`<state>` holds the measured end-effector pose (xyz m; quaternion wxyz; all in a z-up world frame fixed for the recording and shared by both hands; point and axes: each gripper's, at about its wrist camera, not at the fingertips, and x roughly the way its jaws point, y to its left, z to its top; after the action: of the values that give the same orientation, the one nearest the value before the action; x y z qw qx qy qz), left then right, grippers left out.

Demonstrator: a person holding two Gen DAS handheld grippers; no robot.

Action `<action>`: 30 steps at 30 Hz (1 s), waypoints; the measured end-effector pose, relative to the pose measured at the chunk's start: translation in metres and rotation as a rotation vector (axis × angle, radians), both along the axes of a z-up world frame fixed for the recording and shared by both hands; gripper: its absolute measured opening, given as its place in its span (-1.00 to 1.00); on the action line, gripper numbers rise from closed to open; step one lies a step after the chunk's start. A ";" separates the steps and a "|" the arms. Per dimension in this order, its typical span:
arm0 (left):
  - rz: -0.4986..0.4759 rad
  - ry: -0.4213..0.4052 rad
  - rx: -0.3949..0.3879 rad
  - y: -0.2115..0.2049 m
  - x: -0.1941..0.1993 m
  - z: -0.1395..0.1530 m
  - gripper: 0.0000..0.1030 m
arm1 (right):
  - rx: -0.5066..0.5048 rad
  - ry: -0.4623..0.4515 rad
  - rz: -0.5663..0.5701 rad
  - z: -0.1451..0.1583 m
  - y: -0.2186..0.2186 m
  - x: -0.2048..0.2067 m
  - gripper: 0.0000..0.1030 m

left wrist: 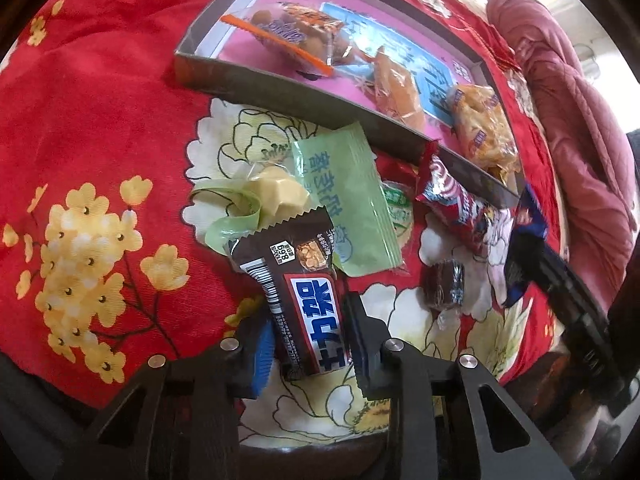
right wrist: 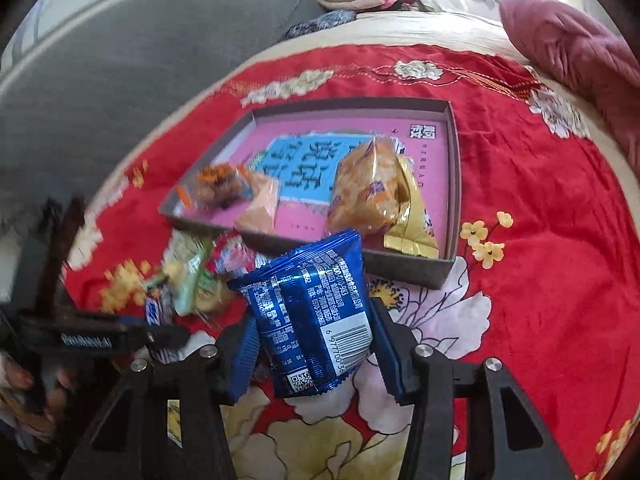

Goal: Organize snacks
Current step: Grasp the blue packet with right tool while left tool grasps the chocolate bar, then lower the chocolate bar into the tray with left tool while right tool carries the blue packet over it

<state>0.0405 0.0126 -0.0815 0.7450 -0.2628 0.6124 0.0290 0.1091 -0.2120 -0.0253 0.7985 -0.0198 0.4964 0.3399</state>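
Two snacks are in my tongs at once, and that is where the trouble lies. My left gripper point(left wrist: 310, 340) pinches the near end of a brown chocolate bar point(left wrist: 298, 300), whose far end lies on the loose pile of snacks on the red flowered cloth point(left wrist: 100, 92). With so little of the slick wrapper between the pads, I think the bar could swing or slide out as I lift, and its far end could drag the green packet point(left wrist: 348, 200) along. My right gripper point(right wrist: 314, 354) squeezes a blue foil packet point(right wrist: 310, 312), held just near of the shallow box point(right wrist: 450, 276). The packet is puffy, so a hard squeeze may crush what is inside, and a low carry could catch the box's near wall.

Three snacks already lie in the box on a pink-and-blue printed sheet with large Chinese characters I cannot make out. The chocolate bar shows white characters on a blue band and "869" in a small panel. The blue packet shows a barcode starting "6 9777" and a QR code.
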 end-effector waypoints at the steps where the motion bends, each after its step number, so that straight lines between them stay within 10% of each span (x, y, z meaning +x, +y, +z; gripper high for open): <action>1: -0.006 -0.003 -0.001 0.000 -0.001 0.002 -0.35 | 0.025 0.007 -0.010 0.001 -0.002 0.002 0.00; 30: -0.047 -0.192 0.061 0.003 -0.004 0.068 -0.42 | 0.161 -0.098 -0.111 0.032 -0.020 0.008 0.00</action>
<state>0.0362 0.0160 -0.0132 0.8084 -0.2270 0.5430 0.0049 0.1175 -0.2324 0.0062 0.8385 0.0556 0.4281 0.3326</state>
